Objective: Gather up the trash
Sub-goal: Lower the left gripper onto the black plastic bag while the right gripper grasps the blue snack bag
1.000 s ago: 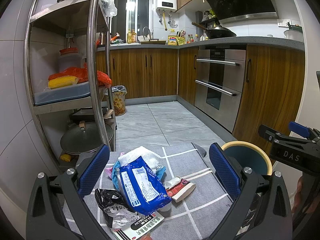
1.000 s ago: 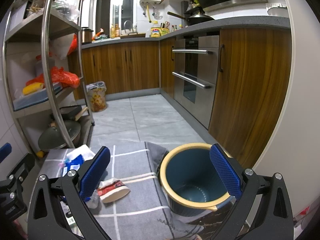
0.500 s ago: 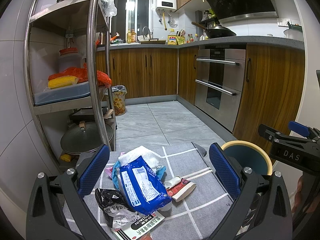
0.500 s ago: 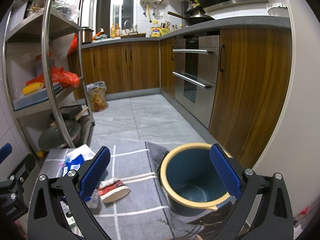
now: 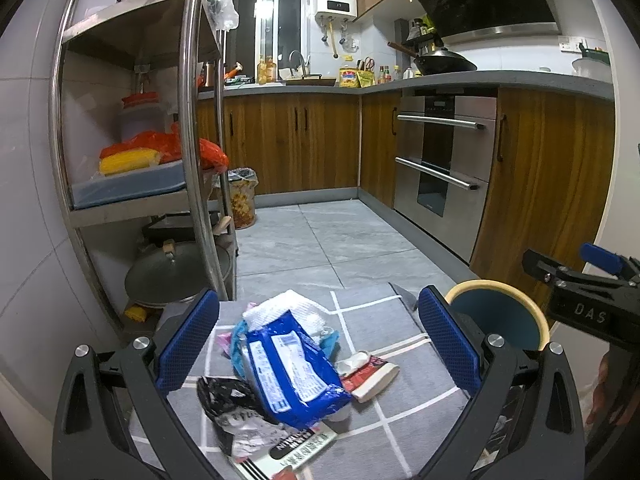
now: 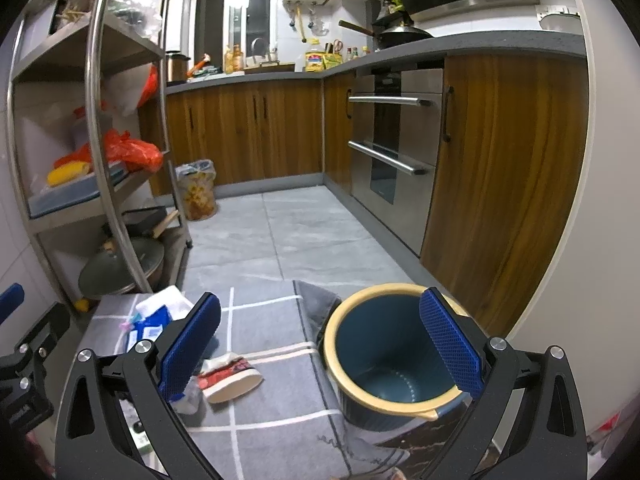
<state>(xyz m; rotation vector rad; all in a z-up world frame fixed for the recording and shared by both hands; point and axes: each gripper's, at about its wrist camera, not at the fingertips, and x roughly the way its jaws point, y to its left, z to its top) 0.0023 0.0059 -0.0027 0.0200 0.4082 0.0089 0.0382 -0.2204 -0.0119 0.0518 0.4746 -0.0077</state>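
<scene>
A pile of trash lies on a grey checked mat: a blue plastic package on top, a white wad behind it, a black crumpled wrapper, a printed packet and a flattened red-and-white paper cup. A blue bin with a cream rim stands at the mat's right side and looks empty. My left gripper is open and empty above the pile. My right gripper is open and empty, near the bin. The cup also shows in the right wrist view.
A steel shelf rack with pots and bags stands at the left. A lined waste basket sits beyond it. Wooden cabinets and a steel oven line the right side and back. Grey tile floor lies between.
</scene>
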